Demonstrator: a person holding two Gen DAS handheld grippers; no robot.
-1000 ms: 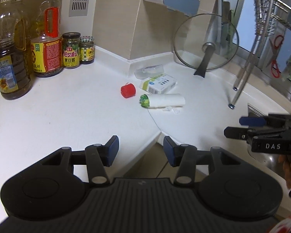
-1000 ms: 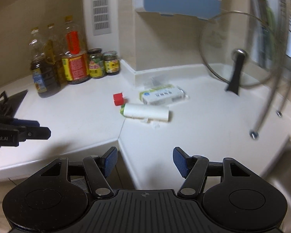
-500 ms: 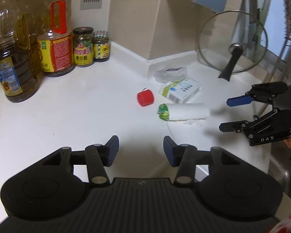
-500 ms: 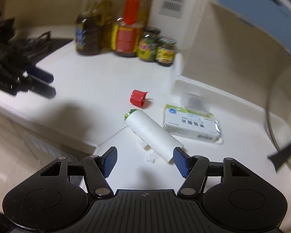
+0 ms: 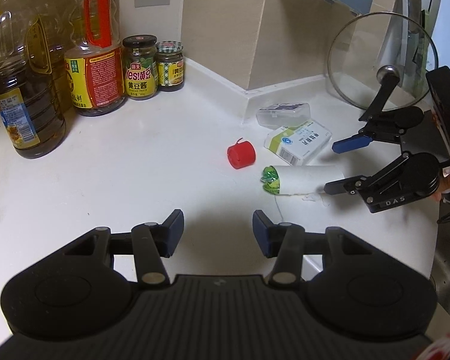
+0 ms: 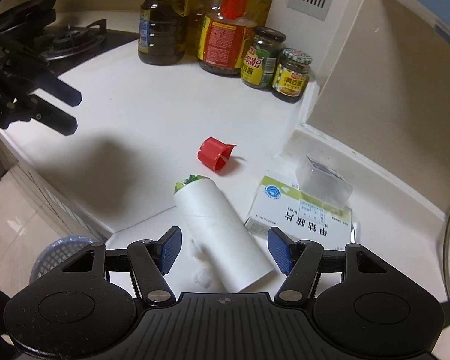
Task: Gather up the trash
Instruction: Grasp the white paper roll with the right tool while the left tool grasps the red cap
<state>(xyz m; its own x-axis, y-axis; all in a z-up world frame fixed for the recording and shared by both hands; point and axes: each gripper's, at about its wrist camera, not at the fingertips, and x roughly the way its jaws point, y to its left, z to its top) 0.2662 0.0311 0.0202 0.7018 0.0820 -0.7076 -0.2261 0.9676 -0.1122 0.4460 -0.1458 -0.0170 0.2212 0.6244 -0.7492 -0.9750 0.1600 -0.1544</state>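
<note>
The white worktop [image 5: 111,180] runs along the wall and turns an inner corner. At its back edge, against the wall, stand the oil bottles [image 5: 24,90], with two sauce jars [image 5: 141,67] beside them toward the corner. A glass pot lid [image 5: 381,60] leans upright at the far end of the worktop past the corner. In the right wrist view a gas hob [image 6: 72,42] is set into the worktop beyond the bottles, and a blue mesh basket [image 6: 57,255] stands on the floor below the front edge.

The trash lies grouped near the inner corner. A white paper tube [image 6: 222,234], with green wrapping stuffed into one end, lies on its side close to the front edge. A medicine box [image 6: 300,216] lies just beside it toward the wall, and a clear plastic case [image 6: 324,183] rests partly on that box. A red bottle cap [image 6: 214,157] lies on its side near the green end of the tube.

The right tool [image 6: 225,250] is spread wide, one blue pad on each side of the tube's near end, neither pad touching it. The left tool [image 5: 217,232] is also wide and holds nothing, positioned over the worktop's front edge, well apart from the trash.
</note>
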